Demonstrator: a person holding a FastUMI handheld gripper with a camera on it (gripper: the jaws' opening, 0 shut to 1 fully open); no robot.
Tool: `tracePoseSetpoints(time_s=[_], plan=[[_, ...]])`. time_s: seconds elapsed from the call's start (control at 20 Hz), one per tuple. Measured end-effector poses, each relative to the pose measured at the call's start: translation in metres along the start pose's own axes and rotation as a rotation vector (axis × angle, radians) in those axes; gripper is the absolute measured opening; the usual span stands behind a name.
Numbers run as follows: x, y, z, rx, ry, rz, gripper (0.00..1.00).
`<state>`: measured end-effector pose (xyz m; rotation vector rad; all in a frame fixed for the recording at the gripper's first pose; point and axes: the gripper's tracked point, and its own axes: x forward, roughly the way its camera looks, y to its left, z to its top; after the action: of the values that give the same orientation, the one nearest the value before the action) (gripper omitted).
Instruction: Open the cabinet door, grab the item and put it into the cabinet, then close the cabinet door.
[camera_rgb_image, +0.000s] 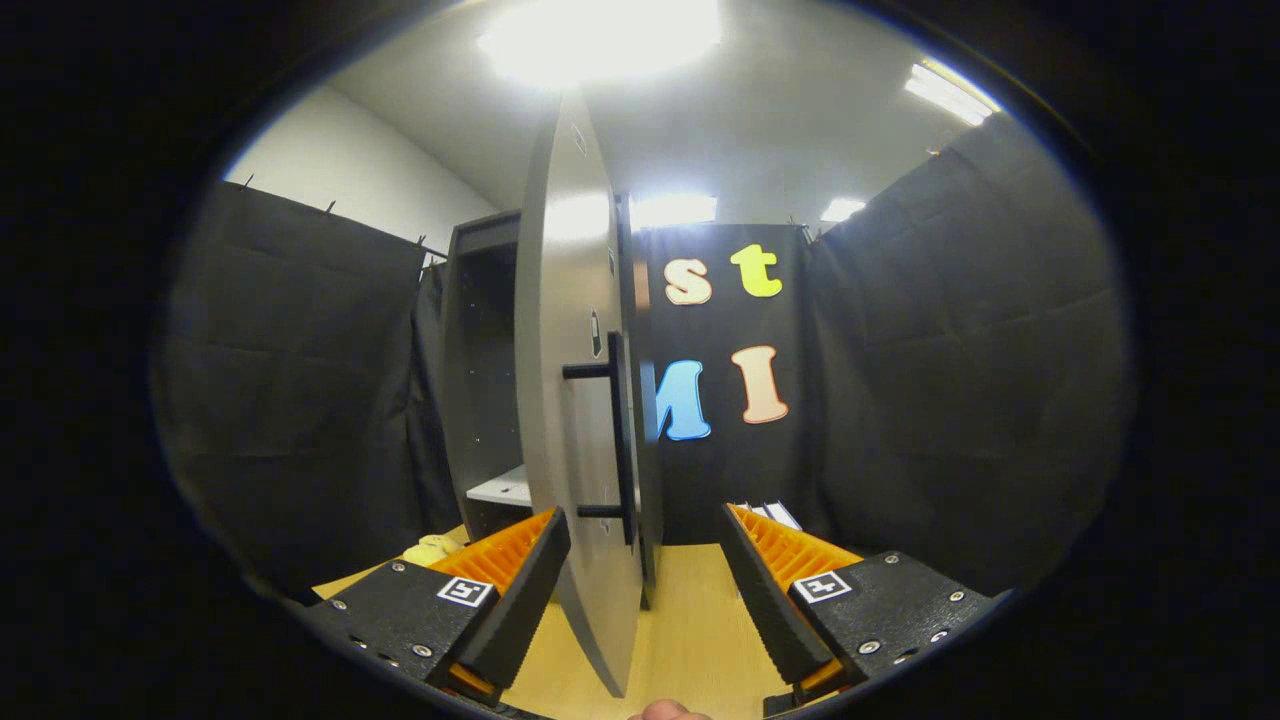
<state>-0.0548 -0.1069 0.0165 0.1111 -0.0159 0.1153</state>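
The grey cabinet door (570, 400) stands swung open, edge-on toward me, reaching right in between my fingers. Its black bar handle (622, 440) runs upright on the door's right face, just ahead of the fingertips. My gripper (645, 560) is open, one finger on each side of the door's lower part, neither pressing on it. Left of the door, the dark cabinet (480, 400) shows its open inside with a white shelf (503, 488). A pale yellow item (432, 549) lies on the wooden table beyond my left finger, partly hidden by it.
The light wooden table (690, 620) runs under the fingers toward the cabinet. Black cloth walls close in left, right and behind. A small white striped thing (775, 514) lies beyond my right finger by the back wall.
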Motion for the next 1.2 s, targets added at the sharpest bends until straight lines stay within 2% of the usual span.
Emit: tracePoseSetpoints(time_s=[0.15,0.3,0.6,0.95,1.1,1.2], plan=[[-0.016,0.037,-0.009,-0.024,-0.043,-0.007,0.93],[-0.031,0.078,-0.043,-0.076,-0.041,-0.008,0.93],[-0.019,0.157,-0.156,-0.014,0.036,-0.009,0.94],[0.001,0.203,-0.314,0.003,0.177,-0.001,0.94],[0.0,0.212,-0.363,-0.019,0.221,0.004,0.94],[0.007,0.223,-0.357,0.014,0.149,0.022,0.93]])
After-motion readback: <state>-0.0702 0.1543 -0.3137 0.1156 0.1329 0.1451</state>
